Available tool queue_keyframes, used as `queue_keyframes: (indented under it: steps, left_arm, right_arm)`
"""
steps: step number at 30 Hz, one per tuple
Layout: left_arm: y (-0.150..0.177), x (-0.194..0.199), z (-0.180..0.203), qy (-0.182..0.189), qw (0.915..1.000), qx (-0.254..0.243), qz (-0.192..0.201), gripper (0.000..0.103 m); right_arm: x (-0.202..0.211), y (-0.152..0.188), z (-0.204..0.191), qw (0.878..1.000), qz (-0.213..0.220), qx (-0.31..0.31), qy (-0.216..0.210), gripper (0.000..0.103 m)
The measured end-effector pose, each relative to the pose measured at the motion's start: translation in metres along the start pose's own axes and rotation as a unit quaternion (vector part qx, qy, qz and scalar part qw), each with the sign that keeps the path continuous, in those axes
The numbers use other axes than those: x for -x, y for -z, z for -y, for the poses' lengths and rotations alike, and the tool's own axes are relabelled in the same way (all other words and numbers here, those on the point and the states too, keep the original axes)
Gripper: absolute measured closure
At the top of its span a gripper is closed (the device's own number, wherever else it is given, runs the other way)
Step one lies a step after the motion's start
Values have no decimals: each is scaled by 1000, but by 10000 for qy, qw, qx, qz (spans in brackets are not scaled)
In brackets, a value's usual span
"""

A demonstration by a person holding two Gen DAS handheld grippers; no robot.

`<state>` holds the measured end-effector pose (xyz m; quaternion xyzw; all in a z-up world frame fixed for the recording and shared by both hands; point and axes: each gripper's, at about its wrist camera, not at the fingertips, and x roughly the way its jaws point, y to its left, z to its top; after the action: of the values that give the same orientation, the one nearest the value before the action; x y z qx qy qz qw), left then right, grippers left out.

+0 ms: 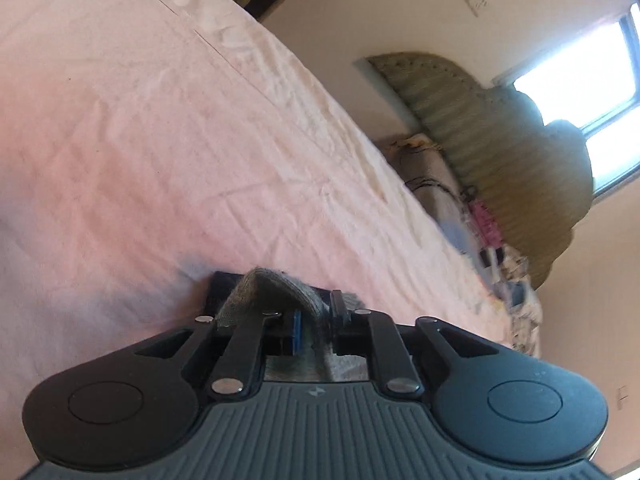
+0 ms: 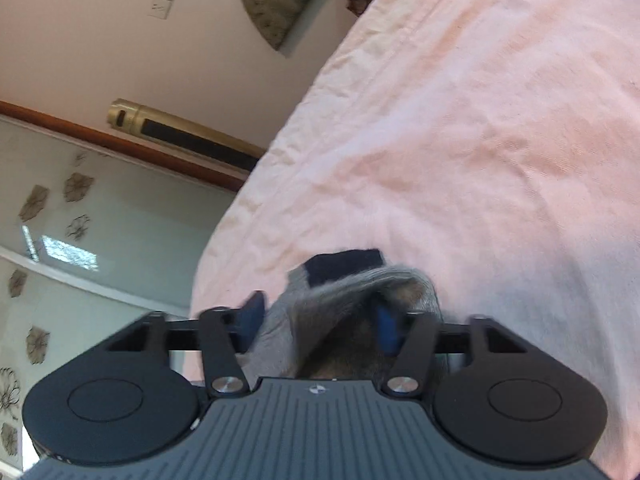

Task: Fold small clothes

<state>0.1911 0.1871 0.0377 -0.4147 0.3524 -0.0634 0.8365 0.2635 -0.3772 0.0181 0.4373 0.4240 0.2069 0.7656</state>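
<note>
So I'm holding this grey sock point(image 1: 276, 300) up off the bed point(image 1: 160, 140) with both hands. My left gripper point(image 1: 308, 322) is pinching one end tight, and my right gripper point(image 2: 320, 320) looks spread wide with the sock point(image 2: 344, 292) draped between its fingers, dark cuff just ahead. Looks like I'm mid-fold; next I'm probably laying it flat, ends matched.

You have two grippers, left point(image 1: 308, 312) and right point(image 2: 320, 316), one grey sock point(image 2: 344, 292) with a dark tip, one pink sheet point(image 1: 160, 140), one headboard point(image 1: 480, 128), and one wall switch plate point(image 2: 164, 1).
</note>
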Motion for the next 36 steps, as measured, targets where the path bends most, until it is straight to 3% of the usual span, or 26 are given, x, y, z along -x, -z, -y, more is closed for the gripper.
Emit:
queue_keyframes:
  steps: [1,2,3,5,9,14,16,19,21,22,25,26,27,28,29,30,34,36]
  left_arm:
    - [7,15,-4,123,9997,-18,209,64]
    - [15,30,-6,120,9989,-73,451,26]
    - [24,46,-9,8,9974,-105,708,0]
    - [49,81,-14,-15,9937,-218,1103,0]
    - [108,133,-36,179,9933,150,1135,0]
    - [178,157,-65,203,9898,1081,900,0]
    - [197,159,-58,218,9890,958,1108,0]
    - [195,139,-47,380,9926,801,829,0]
    - [190,126,-39,191,9927,617,1022,0]
    - [185,117,-34,150,9931,564,1016,0]
    - [178,94,-18,-180,9936,164,1101,1]
    - [177,88,-14,-295,9936,-4,1087,14]
    - [176,82,-11,-398,9941,-57,1006,63]
    - [173,72,-14,-590,9957,58,711,89]
    - [170,68,-21,-522,9961,274,650,93]
    - [168,69,-26,-437,9961,461,608,93]
    - [160,76,-21,-431,9974,360,459,94]
    - [156,83,-16,-342,9981,270,429,95]
  right_arm:
    - [4,5,-3,9999,43,123,-111,32]
    - [13,13,-7,9994,82,287,-197,31]
    - [23,20,-9,9988,99,410,-242,31]
    - [49,37,-10,9976,80,633,-272,25]
    - [110,89,-4,9963,1,849,-138,20]
    - [161,156,13,9979,-137,634,65,18]
    - [164,177,17,9981,-237,542,145,18]
    - [158,193,10,9972,-167,690,216,18]
    - [146,189,5,9980,-63,575,242,16]
    - [140,185,6,9987,88,466,185,12]
    - [118,170,6,9976,653,172,149,12]
    - [108,165,2,9969,721,171,252,15]
    - [100,161,-2,9960,779,236,379,17]
    - [93,159,-4,9950,815,383,441,30]
    - [83,155,-1,9963,655,329,444,73]
    - [75,152,6,9977,476,114,476,92]
    - [75,148,21,9976,556,-246,334,92]
    - [81,149,13,9981,563,-89,235,92]
